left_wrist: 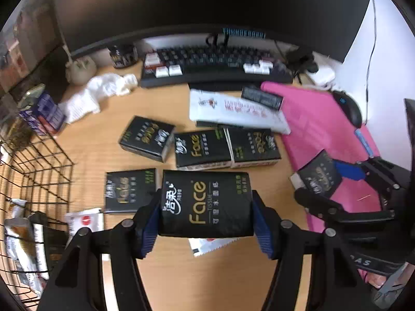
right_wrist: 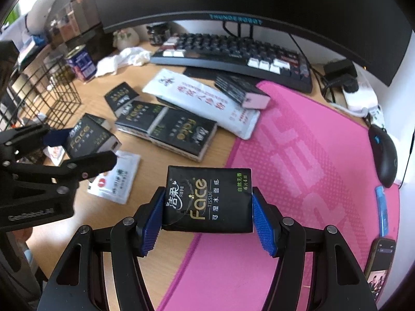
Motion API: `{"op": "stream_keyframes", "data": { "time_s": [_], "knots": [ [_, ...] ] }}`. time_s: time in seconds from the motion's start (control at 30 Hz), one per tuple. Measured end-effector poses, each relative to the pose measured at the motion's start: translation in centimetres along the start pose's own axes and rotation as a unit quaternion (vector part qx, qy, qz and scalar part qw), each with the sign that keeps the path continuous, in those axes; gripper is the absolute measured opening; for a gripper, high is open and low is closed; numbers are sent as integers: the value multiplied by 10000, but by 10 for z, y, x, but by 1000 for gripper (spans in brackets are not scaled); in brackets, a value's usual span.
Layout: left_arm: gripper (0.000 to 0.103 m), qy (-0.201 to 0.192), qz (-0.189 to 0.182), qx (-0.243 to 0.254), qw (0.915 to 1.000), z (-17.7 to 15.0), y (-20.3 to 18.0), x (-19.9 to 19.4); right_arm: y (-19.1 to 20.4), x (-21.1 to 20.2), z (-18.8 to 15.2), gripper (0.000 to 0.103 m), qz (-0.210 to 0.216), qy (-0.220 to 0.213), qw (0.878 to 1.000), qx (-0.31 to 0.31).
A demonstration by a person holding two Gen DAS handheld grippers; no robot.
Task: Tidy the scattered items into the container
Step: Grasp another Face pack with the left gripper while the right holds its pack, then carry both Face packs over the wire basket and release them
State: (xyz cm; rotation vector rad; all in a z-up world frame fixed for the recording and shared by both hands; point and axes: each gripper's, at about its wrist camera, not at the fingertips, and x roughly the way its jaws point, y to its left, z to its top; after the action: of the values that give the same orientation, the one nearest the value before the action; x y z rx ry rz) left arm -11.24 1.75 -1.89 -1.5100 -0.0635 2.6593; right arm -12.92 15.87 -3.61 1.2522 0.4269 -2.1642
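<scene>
My left gripper [left_wrist: 206,220] is shut on a black "Face" tissue pack [left_wrist: 206,203] and holds it above the wooden desk. My right gripper [right_wrist: 208,220] is shut on another black tissue pack [right_wrist: 208,199] over the edge of the pink mat [right_wrist: 298,155]. The right gripper with its pack also shows at the right of the left wrist view [left_wrist: 321,181]. The left gripper with its pack shows at the left of the right wrist view [right_wrist: 89,140]. Several more black tissue packs [left_wrist: 202,147] lie on the desk. The black wire basket [left_wrist: 39,165] stands at the left with packets inside.
A long white packet [left_wrist: 233,111] with a dark box [left_wrist: 262,97] on it lies behind the packs. Small white sachets [left_wrist: 84,220] lie near the basket. A keyboard [left_wrist: 215,64], monitor, crumpled tissue [left_wrist: 103,90], blue carton [left_wrist: 44,114], mouse [right_wrist: 385,155] and phone [right_wrist: 380,261] surround the area.
</scene>
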Motion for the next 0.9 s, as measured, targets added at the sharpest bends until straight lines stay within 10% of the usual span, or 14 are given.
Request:
{"op": "stream_keyframes", "data": {
  "time_s": [0.47, 0.9],
  "knots": [
    [68, -852, 679, -664, 9918, -26, 97, -115, 128, -60, 48, 62, 312, -572, 9921, -1076],
    [68, -764, 1584, -2018, 9635, -90, 240, -146, 307, -36, 90, 62, 1216, -390, 9677, -2173]
  ]
}}
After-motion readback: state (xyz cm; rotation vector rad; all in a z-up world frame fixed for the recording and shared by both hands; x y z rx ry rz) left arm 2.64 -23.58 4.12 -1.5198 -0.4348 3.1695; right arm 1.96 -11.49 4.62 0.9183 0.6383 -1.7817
